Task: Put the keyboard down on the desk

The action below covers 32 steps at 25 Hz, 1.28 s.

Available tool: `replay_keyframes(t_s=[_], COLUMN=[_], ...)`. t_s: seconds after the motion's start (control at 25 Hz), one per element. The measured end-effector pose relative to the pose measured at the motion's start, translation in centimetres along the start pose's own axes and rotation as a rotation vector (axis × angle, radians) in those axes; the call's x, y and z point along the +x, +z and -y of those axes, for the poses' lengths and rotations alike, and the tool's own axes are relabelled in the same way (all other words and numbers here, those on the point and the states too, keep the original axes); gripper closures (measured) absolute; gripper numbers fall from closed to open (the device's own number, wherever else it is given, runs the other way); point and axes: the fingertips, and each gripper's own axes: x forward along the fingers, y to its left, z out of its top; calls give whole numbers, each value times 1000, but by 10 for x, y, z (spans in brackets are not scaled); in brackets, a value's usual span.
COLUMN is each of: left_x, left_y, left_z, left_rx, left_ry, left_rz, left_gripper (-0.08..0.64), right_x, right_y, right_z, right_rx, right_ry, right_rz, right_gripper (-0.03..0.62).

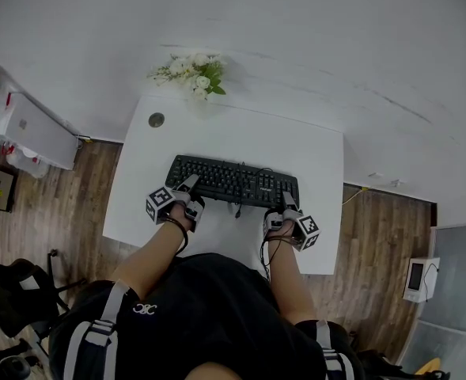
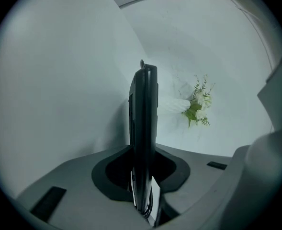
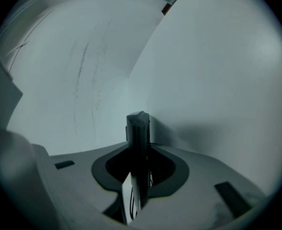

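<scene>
A black keyboard (image 1: pixel 233 180) lies level over the middle of the white desk (image 1: pixel 296 145); whether it touches the top I cannot tell. My left gripper (image 1: pixel 188 187) is shut on its near left corner, my right gripper (image 1: pixel 288 203) on its near right corner. In the left gripper view the keyboard (image 2: pixel 144 128) shows edge-on, clamped between the jaws. The right gripper view shows the keyboard's other end (image 3: pixel 138 147), edge-on between those jaws. A thin black cable (image 1: pixel 238 209) hangs from the keyboard's front edge.
A bunch of white flowers (image 1: pixel 193 73) lies at the desk's far edge, seen also as flowers (image 2: pixel 197 104) in the left gripper view. A round grommet (image 1: pixel 156 120) sits in the desk's far left corner. A white cabinet (image 1: pixel 28 129) stands left; wooden floor surrounds the desk.
</scene>
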Motion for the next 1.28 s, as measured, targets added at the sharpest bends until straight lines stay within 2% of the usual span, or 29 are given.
replay_keyframes(t_s=[0.12,0.28,0.44,0.64,0.72,0.88,1.08,1.2,1.28], left_x=[0,-5,-11,-23,-27,-32,-40,-50,-54], left_y=[0,-2,-3,-1,-2,-2,-5,-7,-8], left_z=[-5,-26,-34,-51,-53,-57,-60,-65,-67], left_rx=[3,28,61,76,75,75,135,182,177], left_ry=[28,140,217,372,412,494,582,651,678], left_rz=[-23,-72,-103,-108,-130,-172,-213,-245,-240], left_gripper=[480,446,420,331,324,297,270,250,253], right_x=[1,-1,-2,-9,-12,-15,-24,-28,-29], right_y=[0,-2,-5,-10,-9,-4,0,3,5], right_z=[4,19,23,35,40,43,44,46,48], right_rx=[-6,-12,-58,-119,-150,-237,-352,-400,-436], right_ry=[-19,-84,-140,-270,-334,-449,-596,-652,-675], right_rz=[5,-7,-30,-67,-73,-80,-80,-73,-69], right_gripper=[512,482,476,425,382,343,282,252,239])
